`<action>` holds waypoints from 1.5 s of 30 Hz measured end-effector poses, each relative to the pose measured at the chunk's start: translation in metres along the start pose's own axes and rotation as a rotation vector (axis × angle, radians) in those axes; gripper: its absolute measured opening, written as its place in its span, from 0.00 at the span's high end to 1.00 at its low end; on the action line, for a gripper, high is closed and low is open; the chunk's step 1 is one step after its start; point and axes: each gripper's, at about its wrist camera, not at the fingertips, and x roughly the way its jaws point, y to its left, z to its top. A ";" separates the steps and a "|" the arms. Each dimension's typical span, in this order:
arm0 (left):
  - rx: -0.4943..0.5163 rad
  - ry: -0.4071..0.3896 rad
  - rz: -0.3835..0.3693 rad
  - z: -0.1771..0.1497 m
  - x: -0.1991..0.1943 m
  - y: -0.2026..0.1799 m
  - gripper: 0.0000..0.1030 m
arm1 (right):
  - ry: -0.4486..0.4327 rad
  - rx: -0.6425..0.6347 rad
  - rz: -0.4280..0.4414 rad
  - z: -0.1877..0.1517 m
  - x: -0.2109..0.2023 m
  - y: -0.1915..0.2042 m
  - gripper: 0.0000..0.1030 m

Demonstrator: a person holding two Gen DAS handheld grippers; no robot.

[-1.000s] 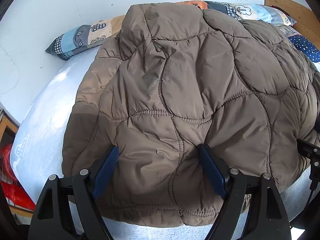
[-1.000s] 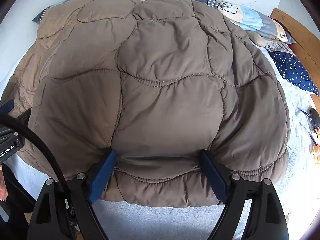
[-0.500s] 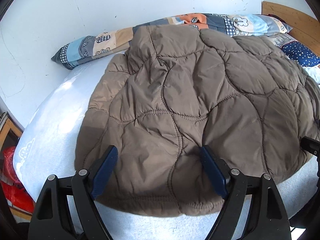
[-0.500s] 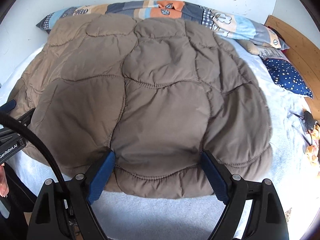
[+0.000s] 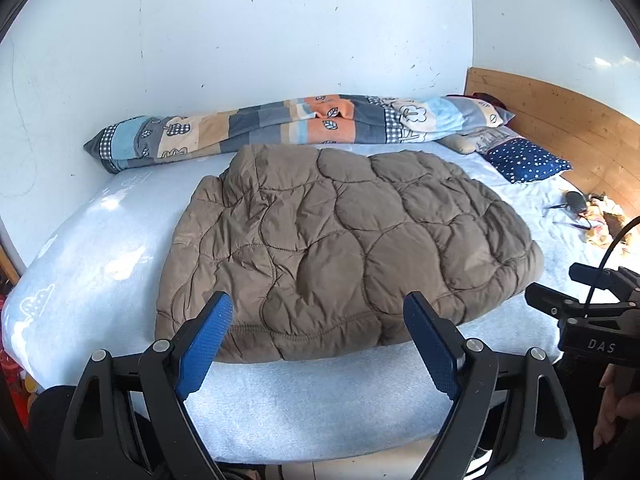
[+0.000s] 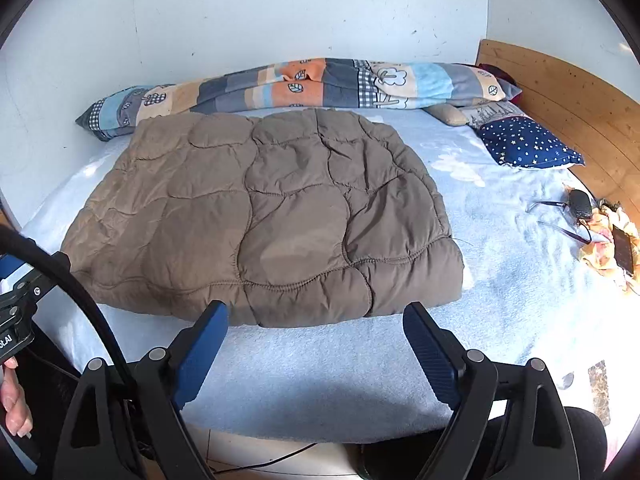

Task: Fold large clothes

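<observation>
Left hand-held gripper: the left hand-held gripper (image 5: 318, 344) is held level near the bed's front edge, its blue-padded fingers (image 5: 204, 344) spread wide with nothing between them; it points across the bed at the jacket.
Right hand-held gripper: the right hand-held gripper (image 6: 316, 344) is held the same way, fingers spread wide and holding nothing, tips just short of the jacket's near hem.
Jacket: the brown quilted jacket (image 5: 344, 248) lies folded flat on the bed, clear of both pairs of fingers, its near edge close to the front of the mattress.
Bed: the light blue sheet (image 6: 320, 368) covers the bed; a wooden headboard (image 6: 560, 96) stands at the right.
Bedding: a rolled patchwork quilt (image 6: 304, 86) lies along the wall just behind the jacket; a starred navy pillow (image 6: 528, 144) sits by the headboard, well apart from the jacket.
Hard to make out: a small dark object with a cord (image 6: 580, 206) and a crumpled yellow cloth (image 6: 608, 240) lie near the right edge; what they are I cannot tell.
Cut off: in the left wrist view the right device's black body (image 5: 592, 320) enters at the right edge; part of a hand (image 6: 14, 404) shows at the left edge of the right wrist view.
</observation>
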 end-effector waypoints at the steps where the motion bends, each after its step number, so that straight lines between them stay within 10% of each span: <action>1: 0.002 -0.018 0.001 0.000 -0.010 -0.003 0.14 | -0.019 -0.003 0.005 -0.002 -0.008 0.001 0.10; 15: -0.076 -0.138 0.113 0.029 -0.049 -0.007 0.11 | -0.141 -0.067 -0.071 0.001 -0.044 -0.008 0.02; 45: -0.167 0.263 0.230 -0.008 0.072 0.038 0.11 | -0.009 -0.083 -0.032 0.007 0.017 0.021 0.02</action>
